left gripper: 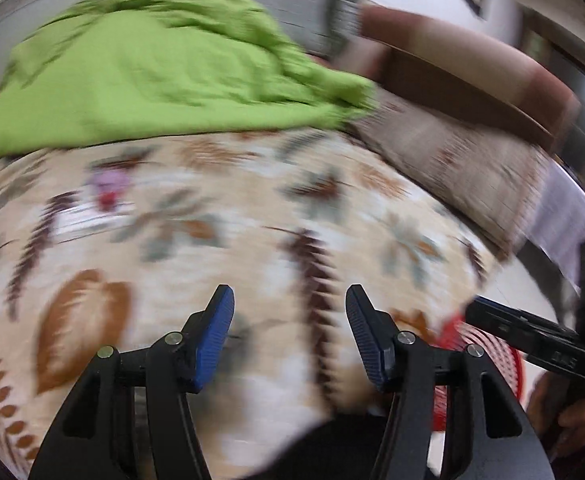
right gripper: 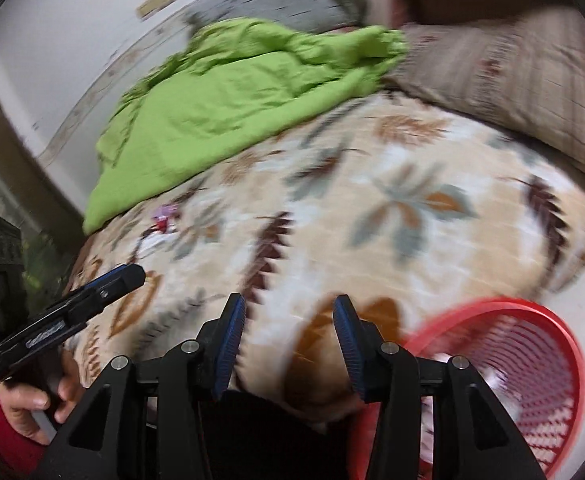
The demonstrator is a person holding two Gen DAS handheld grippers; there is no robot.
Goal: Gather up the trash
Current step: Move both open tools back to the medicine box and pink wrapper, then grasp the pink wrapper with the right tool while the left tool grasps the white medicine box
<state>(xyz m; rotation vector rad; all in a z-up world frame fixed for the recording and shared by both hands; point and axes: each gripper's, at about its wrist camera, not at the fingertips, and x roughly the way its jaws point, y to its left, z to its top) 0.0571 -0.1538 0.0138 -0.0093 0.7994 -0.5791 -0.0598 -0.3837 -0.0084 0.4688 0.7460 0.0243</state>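
Both views are smeared by motion blur, so fine detail is hard to read. The left tongs [left gripper: 290,300], black with ribbed blue pads, stand with their jaws apart and nothing between them, above a cream bedspread printed with brown, rust and grey-green leaves [left gripper: 252,208] that covers the bed. The right tongs [right gripper: 289,307], of the same make, are likewise parted and empty over the same bedspread.

On the far part of the bed lies a rumpled bright green blanket [left gripper: 152,72], its near edge resting on the leaf print. To its right a beige patterned pillow [left gripper: 452,160] leans against a brown padded headboard [left gripper: 472,64]. A grey cushion or cover [left gripper: 292,4] shows behind the green blanket, too blurred to name surely.

A small crumpled scrap, pale purple with a red spot [left gripper: 108,188], lies on the bedspread just in front of the green blanket's edge, left of centre in the left wrist view, well apart from both tongs. What it is made of cannot be told.

A round red plastic mesh basket [right gripper: 532,360] stands beside the bed, at the right of the right tongs; pale bits inside it are too blurred to identify. In the right wrist view, a hand with a red sleeve [right gripper: 32,404] grips the handle of the left tongs at the lower left.
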